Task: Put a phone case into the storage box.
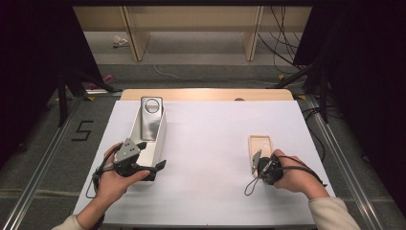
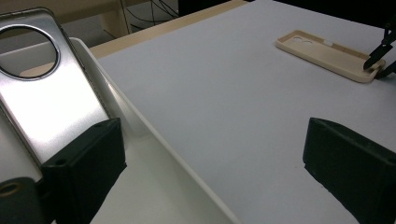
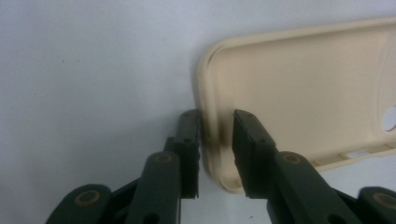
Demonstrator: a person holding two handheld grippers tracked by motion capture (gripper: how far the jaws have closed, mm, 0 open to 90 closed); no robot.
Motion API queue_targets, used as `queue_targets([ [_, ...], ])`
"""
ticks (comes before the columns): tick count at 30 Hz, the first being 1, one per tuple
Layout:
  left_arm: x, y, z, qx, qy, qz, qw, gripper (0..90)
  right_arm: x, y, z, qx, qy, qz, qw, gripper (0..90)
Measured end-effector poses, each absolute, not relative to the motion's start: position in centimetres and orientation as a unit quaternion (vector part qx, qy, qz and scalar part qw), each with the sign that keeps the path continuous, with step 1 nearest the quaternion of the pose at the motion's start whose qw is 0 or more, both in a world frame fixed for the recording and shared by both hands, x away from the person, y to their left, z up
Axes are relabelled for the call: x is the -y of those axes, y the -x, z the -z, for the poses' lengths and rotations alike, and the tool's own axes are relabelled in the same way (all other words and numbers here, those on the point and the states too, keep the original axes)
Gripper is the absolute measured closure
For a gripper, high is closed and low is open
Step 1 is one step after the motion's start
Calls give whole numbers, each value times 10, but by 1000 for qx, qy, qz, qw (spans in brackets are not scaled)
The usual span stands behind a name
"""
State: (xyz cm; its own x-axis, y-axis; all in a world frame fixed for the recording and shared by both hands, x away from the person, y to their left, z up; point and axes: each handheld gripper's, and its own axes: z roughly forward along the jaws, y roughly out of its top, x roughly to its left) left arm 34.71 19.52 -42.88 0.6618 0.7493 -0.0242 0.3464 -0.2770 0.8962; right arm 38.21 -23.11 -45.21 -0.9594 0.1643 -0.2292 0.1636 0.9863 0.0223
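Dark curtains close off both sides of the room, and what lies behind them cannot be made out; pale wooden shelving (image 1: 191, 28) runs along the far wall, its top cut off by the frame. Cables (image 1: 282, 38) trail over the grey floor there, and a black "5" (image 1: 82, 130) is marked on the floor to the left.

The surface (image 1: 206, 158) is one table under a white sheet, with a strip of bare wood showing at its far edge.

One long white tray (image 1: 160, 136) lies at the left of it. One silver phone case (image 1: 151, 117) with a round cut-out leans inside — its lower end is hidden behind the left tool (image 1: 160, 165). That tool's two jaws stand wide apart with nothing between them: in the left gripper view, one sits inside the tray and the other over the white sheet.

One beige phone case (image 1: 260, 146) lies flat, hollow side up, at the right, well apart from the tray. The right tool (image 3: 217, 149) has its jaws astride the case's near end wall, one outside and one inside — narrowly apart, and whether the pads already press the wall is hard to tell. The person's right hand (image 1: 294, 175) covers most of that tool in the high view.
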Motion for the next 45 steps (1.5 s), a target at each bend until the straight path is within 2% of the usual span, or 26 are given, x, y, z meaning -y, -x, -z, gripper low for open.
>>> queue_targets([
  [25,-195,-347,429,-354,-772,-208,485,55,231,-380,452,-992,-62,-3,111,849],
  [45,-196,-347,428,-355,-770,-209,487,56,236,-379,443,-989,-77,-39,120,863],
])
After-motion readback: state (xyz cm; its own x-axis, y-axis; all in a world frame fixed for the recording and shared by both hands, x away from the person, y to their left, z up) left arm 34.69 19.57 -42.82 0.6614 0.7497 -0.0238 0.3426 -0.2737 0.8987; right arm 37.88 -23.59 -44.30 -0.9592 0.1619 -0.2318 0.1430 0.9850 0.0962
